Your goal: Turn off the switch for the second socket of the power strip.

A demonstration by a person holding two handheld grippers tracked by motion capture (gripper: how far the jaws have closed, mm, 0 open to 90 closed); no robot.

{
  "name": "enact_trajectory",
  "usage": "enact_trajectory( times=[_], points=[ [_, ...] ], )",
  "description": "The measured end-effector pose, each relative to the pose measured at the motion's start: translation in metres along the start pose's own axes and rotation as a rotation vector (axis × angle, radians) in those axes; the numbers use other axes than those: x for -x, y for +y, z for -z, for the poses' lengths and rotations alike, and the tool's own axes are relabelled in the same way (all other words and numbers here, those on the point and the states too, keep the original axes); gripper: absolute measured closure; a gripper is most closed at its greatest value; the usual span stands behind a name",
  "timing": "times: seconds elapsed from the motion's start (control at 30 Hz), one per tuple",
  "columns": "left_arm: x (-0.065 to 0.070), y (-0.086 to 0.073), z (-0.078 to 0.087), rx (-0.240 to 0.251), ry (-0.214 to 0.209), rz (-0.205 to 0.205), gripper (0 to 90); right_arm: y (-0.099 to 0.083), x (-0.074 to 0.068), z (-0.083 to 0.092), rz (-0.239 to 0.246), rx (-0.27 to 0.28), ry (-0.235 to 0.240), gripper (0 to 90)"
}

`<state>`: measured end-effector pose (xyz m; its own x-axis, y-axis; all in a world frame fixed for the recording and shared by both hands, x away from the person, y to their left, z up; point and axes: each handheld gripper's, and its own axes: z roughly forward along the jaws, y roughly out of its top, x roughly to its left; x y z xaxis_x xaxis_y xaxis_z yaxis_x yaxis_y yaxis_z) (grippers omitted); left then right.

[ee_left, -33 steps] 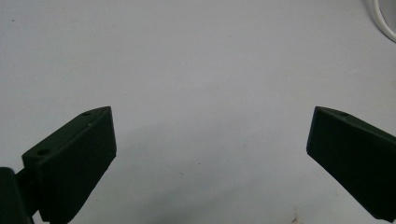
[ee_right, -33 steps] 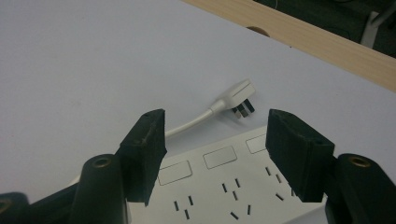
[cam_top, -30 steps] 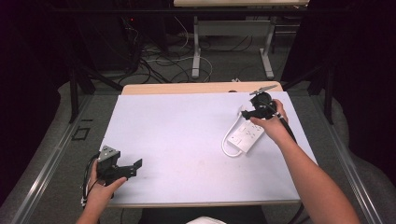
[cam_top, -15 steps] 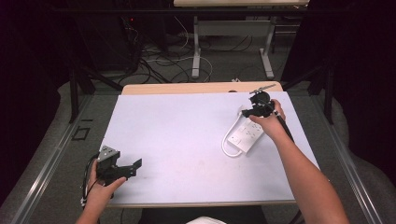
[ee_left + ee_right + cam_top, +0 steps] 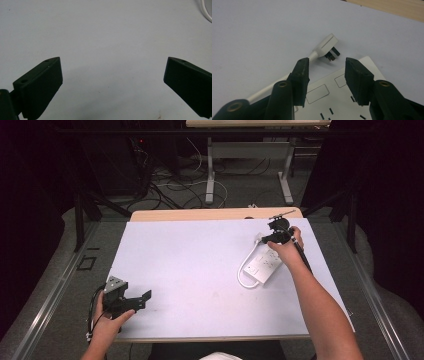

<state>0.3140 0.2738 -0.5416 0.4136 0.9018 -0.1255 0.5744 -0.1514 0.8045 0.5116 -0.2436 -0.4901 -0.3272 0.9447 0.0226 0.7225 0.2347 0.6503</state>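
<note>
Your right arm reaches far across the table [image 5: 190, 270], the forearm running diagonally from the near right edge up to the far right part of the white surface. Your right hand [image 5: 286, 251] wraps the right gripper [image 5: 327, 65] from behind and tips it forward and down over the far end of the power strip [image 5: 264, 264]. Its jaws have just been closing but stand partly apart, with nothing pressed between them. In the right gripper view they frame the strip's top face, with its sockets below them, and the plug [image 5: 326, 46] lies on the table just past their tips, prongs pointing to the right of that view.

The power strip lies flat near the right edge of the table, angled, and its white cord [image 5: 243, 270] loops out from its left side and back up to the plug beside your gripper.

Your left hand [image 5: 107, 317] rests at the near left corner of the table, wrist low, holding the left gripper [image 5: 134, 301] level and pointed to the right across the surface. Its jaws are wide apart over bare table, gripping nothing.
</note>
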Motion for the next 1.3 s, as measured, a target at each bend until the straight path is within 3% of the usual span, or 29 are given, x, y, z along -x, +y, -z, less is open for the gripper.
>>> enact_trajectory(
  times=[0.33,0.97,1.3],
  points=[
    [0.000,0.000,0.000,0.002,-0.001,0.014,2.0,-0.003,0.006,-0.009,-0.092,-0.083,0.019,67.2],
    [-0.001,-0.001,-0.001,0.003,0.000,0.019,2.2,-0.006,0.011,-0.018,-0.119,-0.127,0.040,84.9],
    [-0.001,-0.001,-0.001,0.000,-0.001,0.018,2.2,-0.007,0.012,-0.021,-0.118,-0.143,0.061,86.7]
  ],
)
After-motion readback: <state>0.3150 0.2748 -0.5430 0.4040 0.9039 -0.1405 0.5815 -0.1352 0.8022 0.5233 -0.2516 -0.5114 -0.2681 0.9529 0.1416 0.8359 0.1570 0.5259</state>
